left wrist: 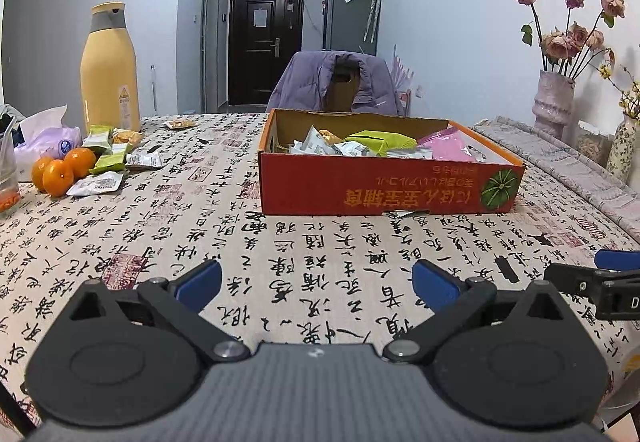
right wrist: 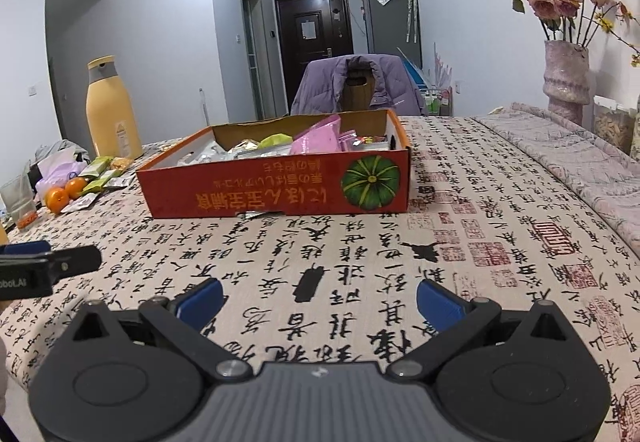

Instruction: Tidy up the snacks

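Observation:
A red cardboard box (left wrist: 384, 188) with a pumpkin picture sits on the calligraphy-print tablecloth (left wrist: 280, 262), holding several snack packets, among them a green one (left wrist: 380, 141) and a pink one (left wrist: 444, 142). It also shows in the right wrist view (right wrist: 276, 194). Loose snack packets (left wrist: 110, 154) lie at the far left by three oranges (left wrist: 60, 170); they also show in the right wrist view (right wrist: 100, 174). My left gripper (left wrist: 316, 284) is open and empty, low over the cloth in front of the box. My right gripper (right wrist: 318, 300) is open and empty, beside the left one.
A tall yellow bottle (left wrist: 109, 70) stands at the far left behind the packets, with a tissue pack (left wrist: 48, 138) and a glass (left wrist: 8, 178). A vase of dried roses (left wrist: 554, 102) stands at the right. A chair with a purple jacket (left wrist: 336, 82) is behind the table.

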{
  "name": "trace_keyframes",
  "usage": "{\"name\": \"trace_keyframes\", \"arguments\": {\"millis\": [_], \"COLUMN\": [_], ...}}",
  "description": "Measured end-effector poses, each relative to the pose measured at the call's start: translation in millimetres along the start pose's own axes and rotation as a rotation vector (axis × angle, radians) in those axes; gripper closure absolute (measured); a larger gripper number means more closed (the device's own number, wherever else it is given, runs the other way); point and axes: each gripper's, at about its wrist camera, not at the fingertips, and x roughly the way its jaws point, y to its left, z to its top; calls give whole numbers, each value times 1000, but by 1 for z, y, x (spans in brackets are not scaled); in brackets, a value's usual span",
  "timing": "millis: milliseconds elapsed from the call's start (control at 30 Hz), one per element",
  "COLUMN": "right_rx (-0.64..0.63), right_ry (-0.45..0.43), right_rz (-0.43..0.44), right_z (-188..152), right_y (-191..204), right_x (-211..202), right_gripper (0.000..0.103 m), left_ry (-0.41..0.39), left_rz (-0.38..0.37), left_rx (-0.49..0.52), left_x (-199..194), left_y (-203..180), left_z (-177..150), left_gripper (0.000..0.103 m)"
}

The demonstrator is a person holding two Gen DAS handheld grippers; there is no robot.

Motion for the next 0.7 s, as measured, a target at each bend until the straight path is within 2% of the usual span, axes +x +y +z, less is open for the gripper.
{"name": "trace_keyframes", "arguments": {"millis": [700], "right_rx": [8], "right_ry": [2], "right_rz": [-11], "right_z": [2], "right_y": [-1], "right_x": [3], "right_gripper": [0], "left_ry": [-9], "left_rz": [-22], "left_rx": [7], "left_x": [-2], "left_y": [-1], "left_z": [-2], "left_gripper": [0]}}
